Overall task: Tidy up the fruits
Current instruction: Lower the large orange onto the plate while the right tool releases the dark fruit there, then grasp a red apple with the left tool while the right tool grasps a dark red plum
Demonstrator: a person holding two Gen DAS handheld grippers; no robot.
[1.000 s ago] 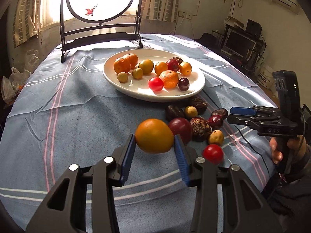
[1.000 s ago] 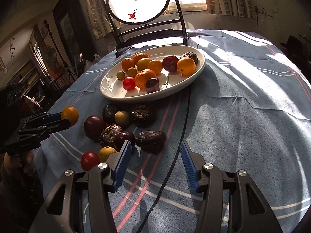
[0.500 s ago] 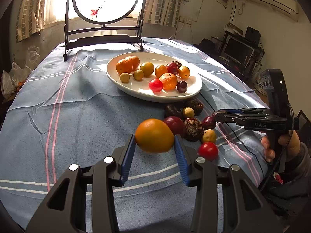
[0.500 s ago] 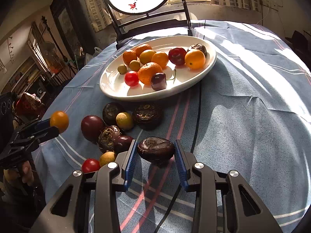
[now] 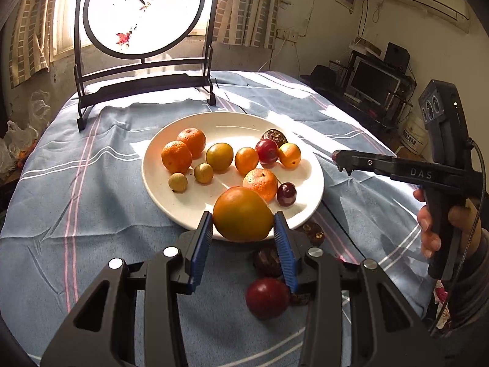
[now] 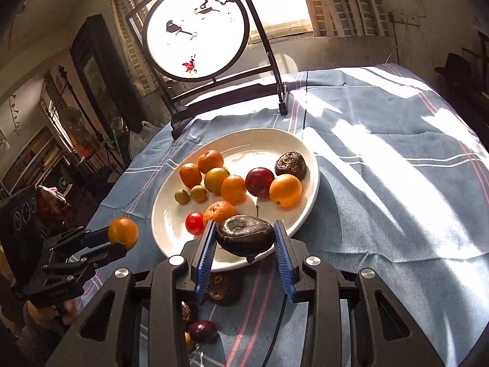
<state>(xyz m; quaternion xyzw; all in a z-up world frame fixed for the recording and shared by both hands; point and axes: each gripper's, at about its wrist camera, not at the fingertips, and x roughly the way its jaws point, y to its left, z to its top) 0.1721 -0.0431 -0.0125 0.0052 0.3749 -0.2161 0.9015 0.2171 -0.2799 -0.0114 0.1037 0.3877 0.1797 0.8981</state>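
My left gripper is shut on an orange fruit and holds it above the near rim of the white oval plate. My right gripper is shut on a dark wrinkled fruit above the plate's near edge. The plate carries several oranges, small yellow-green fruits, a red tomato, a red plum and another dark wrinkled fruit. The left gripper with its orange fruit shows at the left in the right wrist view. The right gripper shows at the right in the left wrist view.
Loose fruits lie on the blue striped cloth near the plate: a red plum, dark wrinkled fruits and a dark plum. A round painted screen on a black stand stands at the table's far side. A black cable crosses the cloth.
Both grippers rose and moved forward toward the plate. The right gripper, open a second ago, closed on the dark wrinkled fruit and lifted it off the cloth. The left kept its orange fruit.
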